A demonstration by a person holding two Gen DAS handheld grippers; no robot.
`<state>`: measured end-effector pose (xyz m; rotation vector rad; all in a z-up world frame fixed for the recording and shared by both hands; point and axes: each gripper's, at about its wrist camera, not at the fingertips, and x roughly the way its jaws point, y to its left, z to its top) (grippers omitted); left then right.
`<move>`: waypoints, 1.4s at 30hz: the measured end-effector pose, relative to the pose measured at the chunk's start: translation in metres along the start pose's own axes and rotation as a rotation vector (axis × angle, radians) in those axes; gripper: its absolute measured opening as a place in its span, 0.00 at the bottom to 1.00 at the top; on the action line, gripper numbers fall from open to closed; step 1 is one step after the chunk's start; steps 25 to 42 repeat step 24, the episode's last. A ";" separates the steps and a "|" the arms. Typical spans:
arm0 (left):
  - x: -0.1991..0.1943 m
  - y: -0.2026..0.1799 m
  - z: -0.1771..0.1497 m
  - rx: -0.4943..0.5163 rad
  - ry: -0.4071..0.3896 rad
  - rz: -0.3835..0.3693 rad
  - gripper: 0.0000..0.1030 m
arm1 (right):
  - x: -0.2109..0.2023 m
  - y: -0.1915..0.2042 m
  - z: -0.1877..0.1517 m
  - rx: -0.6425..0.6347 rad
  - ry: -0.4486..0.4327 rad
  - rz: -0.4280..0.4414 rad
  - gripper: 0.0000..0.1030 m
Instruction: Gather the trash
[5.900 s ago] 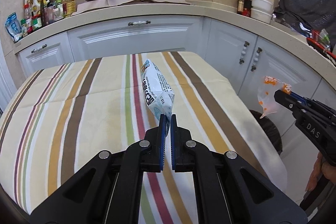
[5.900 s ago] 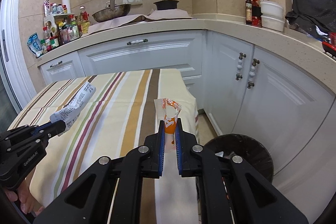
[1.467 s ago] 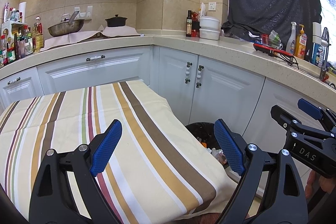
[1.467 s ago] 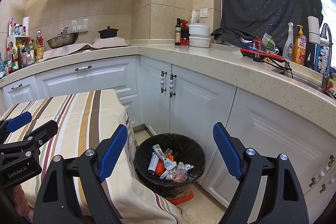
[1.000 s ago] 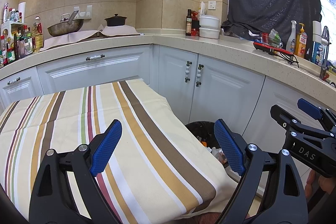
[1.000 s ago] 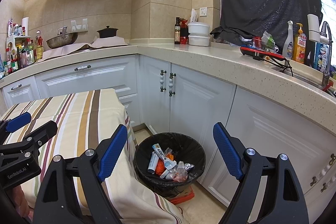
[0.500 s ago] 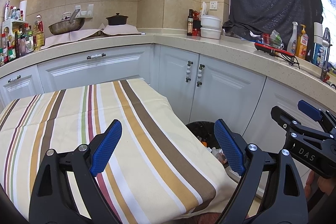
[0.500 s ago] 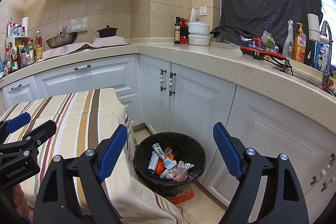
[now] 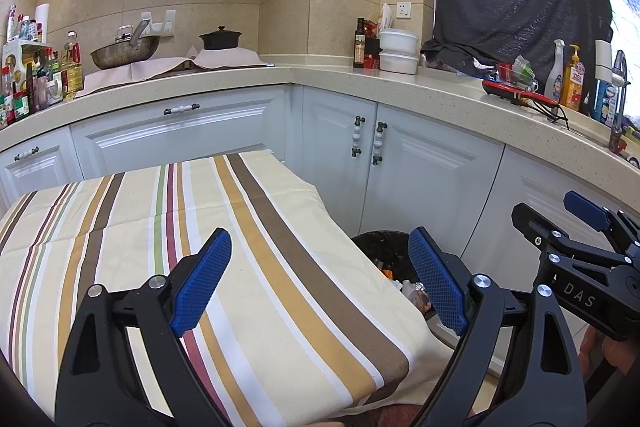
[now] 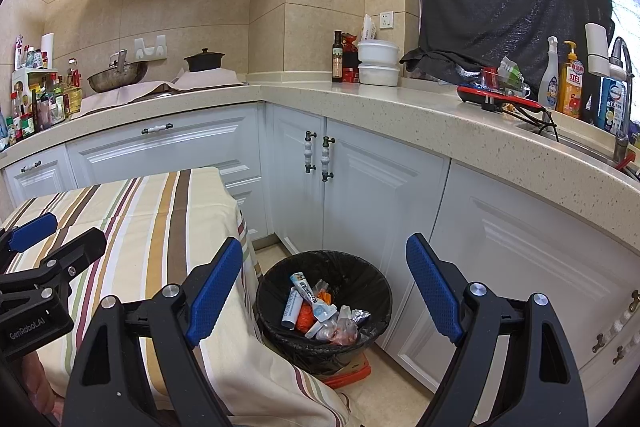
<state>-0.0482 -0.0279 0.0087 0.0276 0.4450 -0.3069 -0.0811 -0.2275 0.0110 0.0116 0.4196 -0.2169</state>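
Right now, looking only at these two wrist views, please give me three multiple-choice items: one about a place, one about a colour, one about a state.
1. Where does the trash bin stand?
A. On the countertop
B. On the floor, between the striped table and the white cabinets
C. On top of the striped table

2. What colour are the pads on the gripper fingers?
A. Blue
B. Red
C. Yellow

3. In what state are the left gripper and the right gripper?
A. Both open and holding nothing
B. Both shut on wrappers
C. Left shut, right open

Answers:
1. B: the right wrist view shows the bin low on the floor beside the striped table, before the cabinets.
2. A: the textured pads show blue in both views.
3. A: each pair of fingers stands wide apart with nothing between.
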 end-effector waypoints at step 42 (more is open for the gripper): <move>0.006 0.002 0.003 -0.016 0.022 -0.012 0.95 | 0.002 0.004 -0.002 0.002 0.007 0.008 0.80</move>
